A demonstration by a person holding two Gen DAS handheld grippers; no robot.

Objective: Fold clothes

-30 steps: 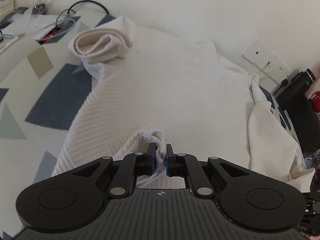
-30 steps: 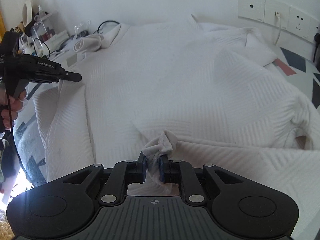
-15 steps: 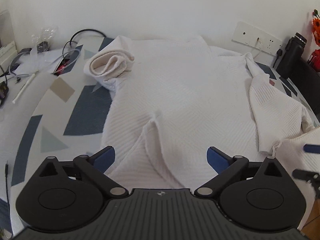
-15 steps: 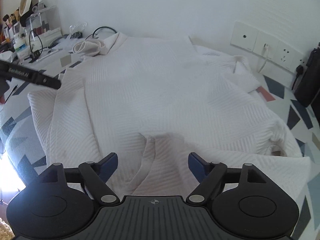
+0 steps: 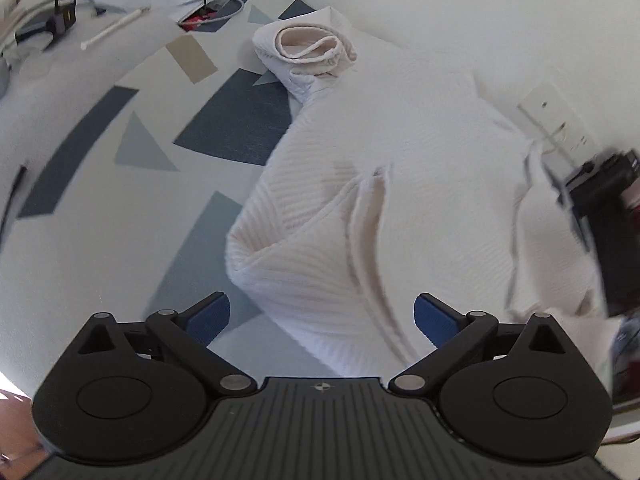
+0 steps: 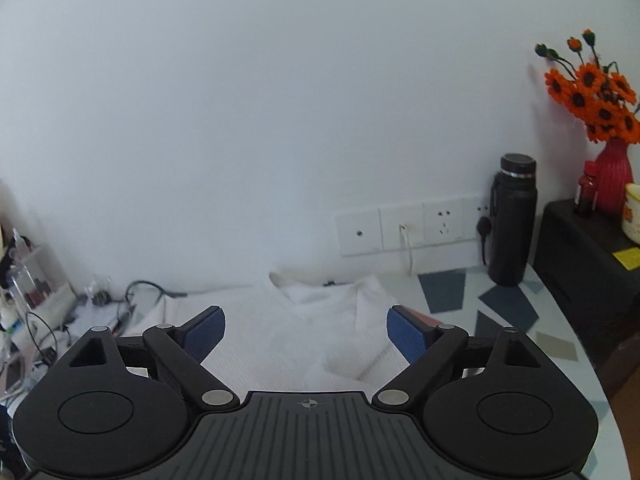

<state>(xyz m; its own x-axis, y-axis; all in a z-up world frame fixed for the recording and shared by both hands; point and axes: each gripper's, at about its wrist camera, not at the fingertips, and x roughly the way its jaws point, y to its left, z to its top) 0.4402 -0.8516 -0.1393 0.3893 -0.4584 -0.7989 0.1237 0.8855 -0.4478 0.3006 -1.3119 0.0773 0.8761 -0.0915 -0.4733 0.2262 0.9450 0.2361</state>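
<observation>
Both grippers, left (image 5: 322, 318) and right (image 6: 306, 334), have just opened, released the sweater (image 5: 400, 184) and lifted away.

A white ribbed knit sweater (image 5: 420, 152) lies spread flat on the patterned tablecloth (image 5: 224, 128), a raised crease running through its middle, one sleeve cuff (image 5: 308, 46) rolled at its far corner, its neckline toward the wall sockets (image 6: 404, 230)

The white knit garment (image 5: 400, 184) is blurred at its right side in the left wrist view, where a dark smeared object (image 5: 604, 216) cannot be identified. Its lower part is hidden behind the right gripper (image 6: 306, 336).
</observation>
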